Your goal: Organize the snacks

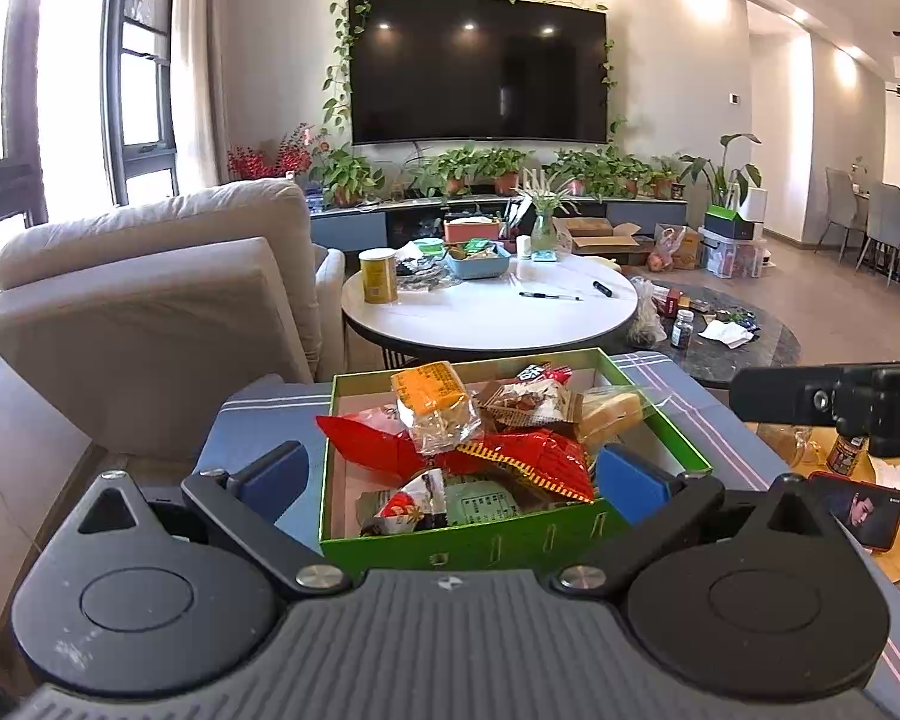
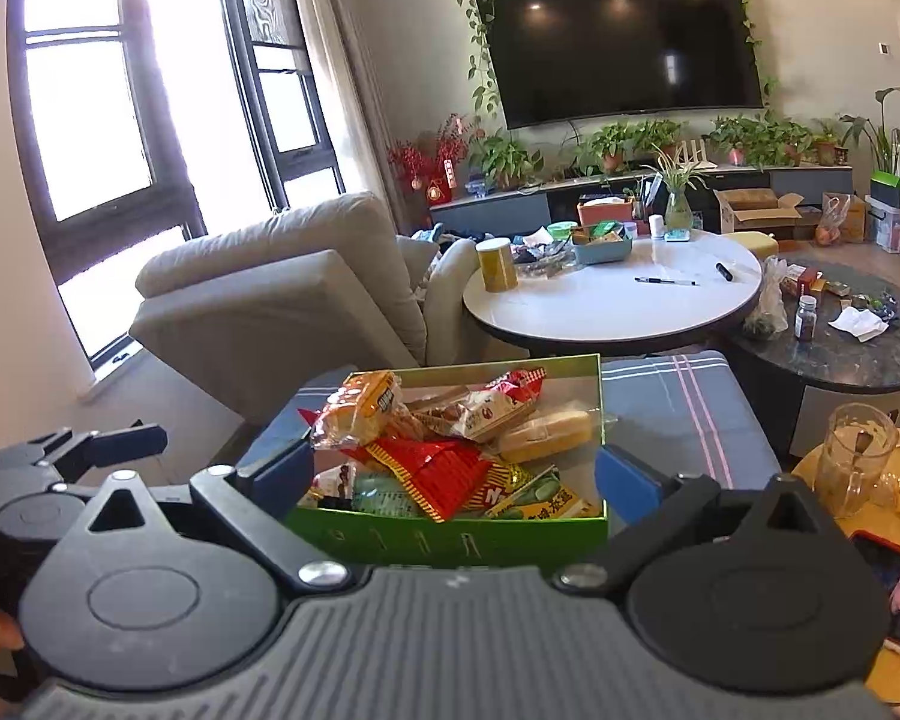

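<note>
A green cardboard box [image 1: 468,546] stands on a blue plaid cloth [image 1: 258,420], piled with snack packets. Among them are an orange-labelled bread pack [image 1: 432,402], a red bag [image 1: 528,456] and a yellow cake [image 1: 609,414]. My left gripper [image 1: 450,477] is open wide just short of the box, its blue pads empty on either side. My right gripper [image 2: 450,474] is also open wide and faces the same box [image 2: 450,534] from the right, holding nothing. One of its fingers [image 1: 780,399] shows right of the box in the left wrist view.
A beige armchair [image 1: 168,300] stands behind the cloth on the left. Beyond the box is a round white table [image 1: 486,324] with a yellow canister [image 1: 378,276], and a dark table [image 1: 738,354] beside it. At the right, a yellow side table holds a phone [image 1: 858,510] and a glass pitcher [image 2: 855,462].
</note>
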Demonstrator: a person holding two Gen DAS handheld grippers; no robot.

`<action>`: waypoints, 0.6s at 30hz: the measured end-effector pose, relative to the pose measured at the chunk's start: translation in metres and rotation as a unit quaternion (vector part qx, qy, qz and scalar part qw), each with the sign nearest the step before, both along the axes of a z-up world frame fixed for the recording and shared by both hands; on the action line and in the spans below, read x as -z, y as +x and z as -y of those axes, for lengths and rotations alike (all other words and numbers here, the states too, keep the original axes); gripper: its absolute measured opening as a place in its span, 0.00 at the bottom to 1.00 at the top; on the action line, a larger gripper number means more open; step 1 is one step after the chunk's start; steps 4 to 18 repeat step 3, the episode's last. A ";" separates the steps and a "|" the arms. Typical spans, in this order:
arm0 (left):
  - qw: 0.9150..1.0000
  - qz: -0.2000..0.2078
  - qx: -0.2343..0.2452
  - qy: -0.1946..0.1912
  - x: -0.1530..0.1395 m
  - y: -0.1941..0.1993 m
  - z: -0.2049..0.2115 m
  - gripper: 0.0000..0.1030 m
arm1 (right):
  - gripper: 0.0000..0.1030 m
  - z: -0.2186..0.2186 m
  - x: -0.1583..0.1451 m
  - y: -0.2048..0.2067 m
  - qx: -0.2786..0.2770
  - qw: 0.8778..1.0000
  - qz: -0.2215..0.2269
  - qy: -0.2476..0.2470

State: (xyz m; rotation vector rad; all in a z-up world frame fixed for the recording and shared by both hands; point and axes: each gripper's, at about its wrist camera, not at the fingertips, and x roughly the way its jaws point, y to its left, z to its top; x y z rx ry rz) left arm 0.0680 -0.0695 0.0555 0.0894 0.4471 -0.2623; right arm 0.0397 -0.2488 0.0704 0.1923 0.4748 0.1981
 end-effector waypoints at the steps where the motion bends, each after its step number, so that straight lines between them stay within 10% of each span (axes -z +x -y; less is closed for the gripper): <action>1: 1.000 -0.003 -0.003 -0.002 0.001 0.001 -0.001 1.00 | 1.00 -0.001 0.000 0.001 0.001 1.000 0.003 0.001; 18: 1.000 -0.007 -0.007 -0.007 0.000 0.003 -0.003 1.00 | 1.00 -0.004 0.000 0.005 0.002 1.000 0.009 0.002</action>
